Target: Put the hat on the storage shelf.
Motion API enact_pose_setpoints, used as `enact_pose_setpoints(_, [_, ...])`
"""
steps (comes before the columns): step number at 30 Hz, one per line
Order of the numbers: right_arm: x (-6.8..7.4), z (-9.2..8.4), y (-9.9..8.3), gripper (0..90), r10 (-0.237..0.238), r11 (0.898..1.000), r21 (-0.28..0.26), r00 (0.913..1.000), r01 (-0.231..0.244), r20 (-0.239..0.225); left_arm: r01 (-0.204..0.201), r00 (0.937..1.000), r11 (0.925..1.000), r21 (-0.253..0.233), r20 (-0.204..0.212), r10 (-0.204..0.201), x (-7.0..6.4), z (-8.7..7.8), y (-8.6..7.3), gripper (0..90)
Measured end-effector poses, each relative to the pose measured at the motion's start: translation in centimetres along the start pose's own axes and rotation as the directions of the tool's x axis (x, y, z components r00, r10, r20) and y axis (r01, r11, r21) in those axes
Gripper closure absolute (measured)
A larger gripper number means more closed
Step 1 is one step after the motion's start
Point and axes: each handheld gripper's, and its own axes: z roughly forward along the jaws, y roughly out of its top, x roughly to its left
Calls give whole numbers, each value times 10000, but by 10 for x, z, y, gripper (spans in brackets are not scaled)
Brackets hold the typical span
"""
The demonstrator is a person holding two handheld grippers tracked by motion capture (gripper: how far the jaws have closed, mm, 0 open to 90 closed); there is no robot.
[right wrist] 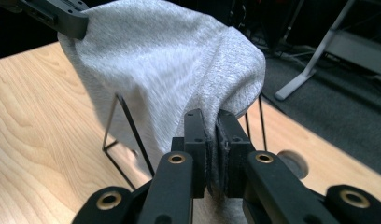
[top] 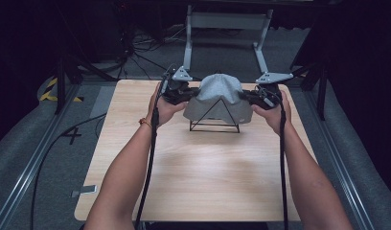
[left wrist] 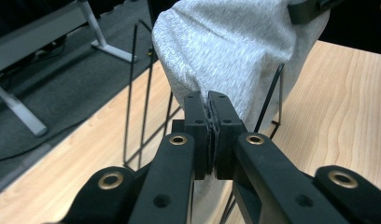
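Observation:
A grey knit hat [top: 217, 96] hangs draped over a black wire pyramid stand [top: 215, 125] at the far middle of the wooden table. My left gripper [top: 186, 95] is shut on the hat's left edge, and in the left gripper view its jaws [left wrist: 208, 100] pinch the grey fabric [left wrist: 226, 51] above the stand's wires [left wrist: 132, 93]. My right gripper [top: 249, 98] is shut on the hat's right edge, where its jaws [right wrist: 208, 116] clamp the cloth [right wrist: 160, 65] beside a wire leg [right wrist: 128, 126]. The other gripper [right wrist: 53, 16] holds the hat's far side.
The light wooden table [top: 198, 177] has bare surface between the stand and the person's forearms. A grey metal frame [top: 227, 21] stands on the carpet behind it. Cables lie on the floor at the left [top: 64, 139], and rails run along both sides.

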Motion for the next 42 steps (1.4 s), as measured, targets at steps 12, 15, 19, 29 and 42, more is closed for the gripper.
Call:
enact_pose_setpoints(12, [4,18,-34,845,419,9989,228,9988,-413,-252,260,9996,9996,-94,74,-259,-6,16,-33,878])
enact_pose_setpoints(15, [8,11,-31,847,230,9997,-15,9996,-231,-136,84,9999,9995,-292,-114,-87,-8,10,-32,879])
enact_pose_setpoints(19, [8,4,-29,845,54,9990,-436,10000,-55,-32,-123,9997,9980,-626,-203,111,-10,1,-30,879])
enact_pose_setpoints(29, [8,-4,-33,738,124,9968,-792,9999,-130,-75,96,9992,9996,-266,-396,-106,-15,12,-43,505])
enact_pose_setpoints(42, [1,14,-84,492,1205,9922,403,9908,-1182,-618,519,9986,9914,1197,-8,-522,-1,45,-70,536])
